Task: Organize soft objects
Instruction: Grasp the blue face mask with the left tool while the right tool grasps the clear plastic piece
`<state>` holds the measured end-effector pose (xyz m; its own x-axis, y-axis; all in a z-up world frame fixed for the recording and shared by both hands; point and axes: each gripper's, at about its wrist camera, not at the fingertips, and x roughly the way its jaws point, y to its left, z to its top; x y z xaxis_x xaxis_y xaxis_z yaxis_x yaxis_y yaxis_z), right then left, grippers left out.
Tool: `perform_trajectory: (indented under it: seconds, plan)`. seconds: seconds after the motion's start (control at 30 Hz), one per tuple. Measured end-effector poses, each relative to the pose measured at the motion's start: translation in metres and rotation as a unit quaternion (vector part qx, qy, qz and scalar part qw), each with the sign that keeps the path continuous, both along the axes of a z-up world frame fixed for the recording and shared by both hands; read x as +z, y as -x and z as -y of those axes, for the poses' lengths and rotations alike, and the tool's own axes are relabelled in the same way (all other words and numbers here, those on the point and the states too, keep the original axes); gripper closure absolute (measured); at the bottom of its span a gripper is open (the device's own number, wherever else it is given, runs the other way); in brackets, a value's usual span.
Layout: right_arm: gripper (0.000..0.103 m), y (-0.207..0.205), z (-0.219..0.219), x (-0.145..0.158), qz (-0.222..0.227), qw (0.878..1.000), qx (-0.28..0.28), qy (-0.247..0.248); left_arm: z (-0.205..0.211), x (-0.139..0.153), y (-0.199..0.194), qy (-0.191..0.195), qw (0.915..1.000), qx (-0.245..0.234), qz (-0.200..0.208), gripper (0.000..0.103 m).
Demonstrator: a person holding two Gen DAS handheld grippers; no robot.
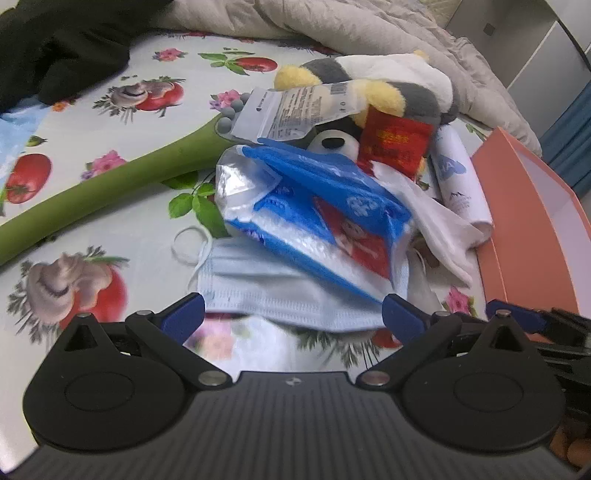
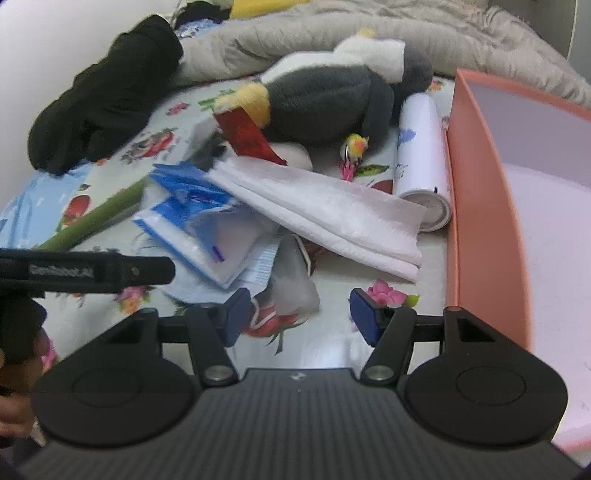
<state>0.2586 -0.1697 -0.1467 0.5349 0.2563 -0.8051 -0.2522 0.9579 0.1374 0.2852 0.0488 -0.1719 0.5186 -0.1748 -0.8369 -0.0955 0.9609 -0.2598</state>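
Note:
A heap of soft things lies on the flowered tablecloth (image 1: 122, 236). In the left wrist view a pale blue face mask (image 1: 273, 291) lies at the front of the heap, with a blue and white tissue pack (image 1: 314, 218) resting on it. My left gripper (image 1: 293, 314) stands open, its blue pads just short of the mask's near edge. Behind are a grey, yellow and white plush toy (image 1: 373, 85) and a red packet (image 1: 395, 144). My right gripper (image 2: 301, 317) is open low over the cloth, with a clear plastic wrapper (image 2: 295, 291) just ahead of it and folded white tissue (image 2: 325, 206) beyond.
An orange box (image 2: 480, 206) with an open top stands on the right, a white spray can (image 2: 421, 162) lying against it. A long green stalk (image 1: 92, 195) crosses the left. A black garment (image 2: 103, 92) and a grey blanket (image 2: 369, 33) lie at the back.

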Motion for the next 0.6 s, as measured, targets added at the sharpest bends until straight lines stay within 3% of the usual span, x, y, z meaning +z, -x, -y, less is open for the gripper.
perform_trajectory:
  seconds: [0.13,0.27,0.43,0.53,0.57,0.6]
  plan:
    - [0.044,-0.016,-0.004,-0.015,-0.011,1.0,0.007,0.005,0.001,-0.011,-0.019,-0.01,0.9999,-0.011,-0.001,0.0]
    - [0.054,-0.027,-0.007,-0.027,-0.031,0.999,0.014,0.007,0.009,-0.023,-0.031,-0.027,0.9989,-0.036,-0.01,0.006]
    - [0.055,-0.031,-0.011,-0.033,-0.046,0.998,0.035,0.002,0.018,-0.031,-0.034,-0.044,0.9973,-0.057,-0.014,0.011]
    - [0.061,-0.031,-0.016,-0.034,-0.052,0.997,0.053,0.005,0.024,-0.032,-0.033,-0.056,0.996,-0.069,-0.012,0.02]
    - [0.07,-0.03,-0.017,-0.033,-0.05,0.997,0.052,0.006,0.026,-0.032,-0.031,-0.061,0.9954,-0.072,-0.01,0.027]
    - [0.07,-0.029,-0.016,-0.032,-0.048,0.998,0.05,0.007,0.029,-0.032,-0.03,-0.069,0.9948,-0.074,-0.009,0.03]
